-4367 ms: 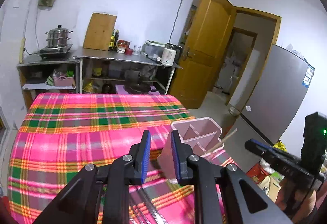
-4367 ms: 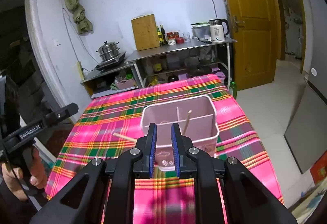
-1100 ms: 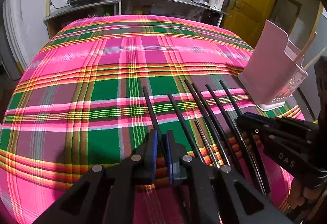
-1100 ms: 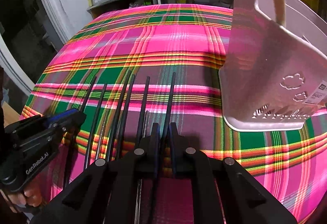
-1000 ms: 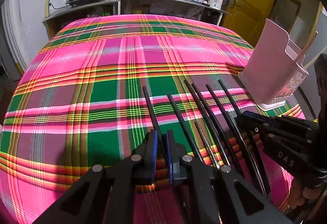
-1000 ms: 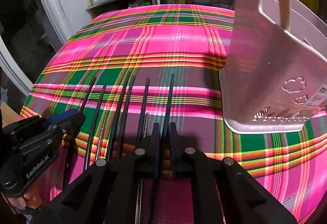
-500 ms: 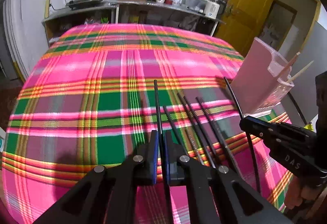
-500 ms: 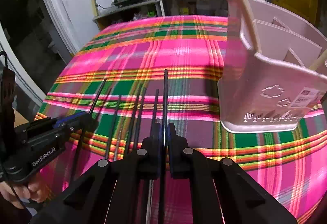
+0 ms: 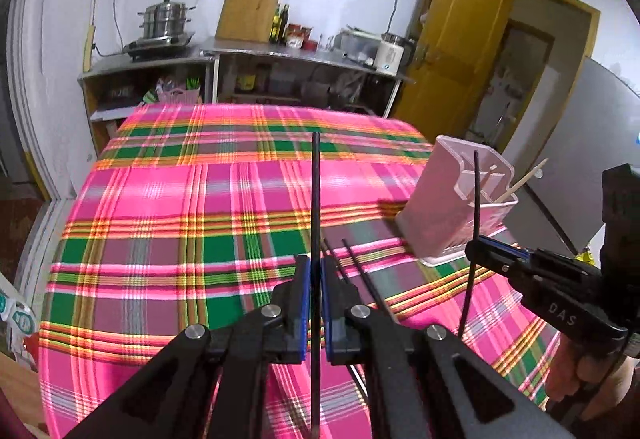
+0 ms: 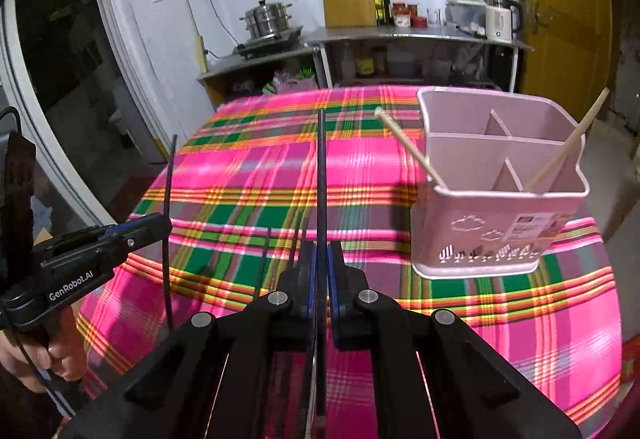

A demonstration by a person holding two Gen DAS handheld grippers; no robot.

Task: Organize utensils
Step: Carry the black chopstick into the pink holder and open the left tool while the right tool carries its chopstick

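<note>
1. Gripping one black chopstick [image 9: 315, 207], the left gripper [image 9: 314, 281] has its pads pressed together on the stick, which stands lifted above the plaid tablecloth [image 9: 160, 207], left of the pink utensil holder [image 9: 448, 215].
2. Loose black chopsticks [image 9: 360, 275] lie on the cloth between the two grippers.
3. The right gripper [image 10: 321, 267], nearer the holder, clamps a second black chopstick [image 10: 321, 175], also raised.
4. Two pale wooden chopsticks [image 10: 412, 151] lean inside the holder.
</note>
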